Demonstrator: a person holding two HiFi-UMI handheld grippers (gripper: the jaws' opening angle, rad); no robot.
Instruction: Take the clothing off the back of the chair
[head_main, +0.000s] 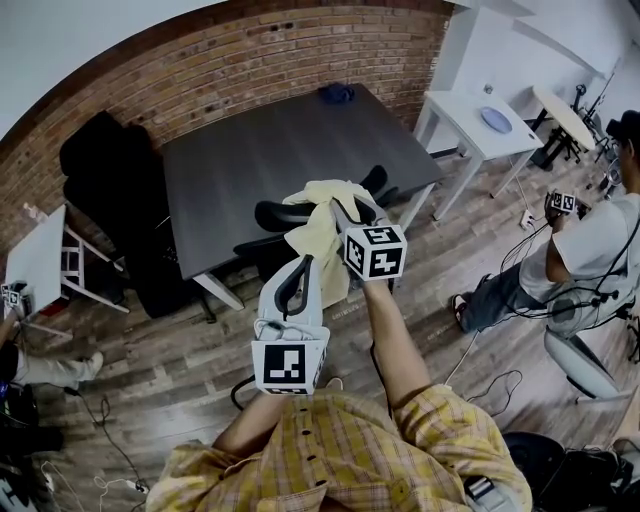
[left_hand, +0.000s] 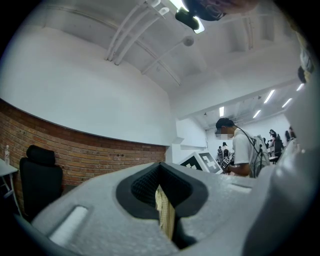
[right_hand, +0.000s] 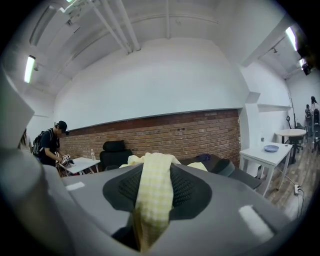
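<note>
A pale yellow checked garment (head_main: 322, 222) is draped over the back of a black office chair (head_main: 276, 214) at the near edge of the dark table. My left gripper (head_main: 304, 262) reaches to its lower left side and is shut on a thin fold of the cloth (left_hand: 165, 216). My right gripper (head_main: 343, 212) holds the upper right part, and a broad band of the garment (right_hand: 150, 210) is pinched between its jaws. In the left gripper view the left gripper (left_hand: 162, 192) points level, and in the right gripper view the right gripper (right_hand: 155, 172) does too. The cloth hides the chair's back.
The dark table (head_main: 290, 140) carries a blue object (head_main: 337, 93) at its far edge. A second black chair (head_main: 100, 160) stands by the brick wall at left. A white table (head_main: 462, 112) with a plate (head_main: 496, 119) stands at right, near a seated person (head_main: 590, 250). Cables lie on the floor.
</note>
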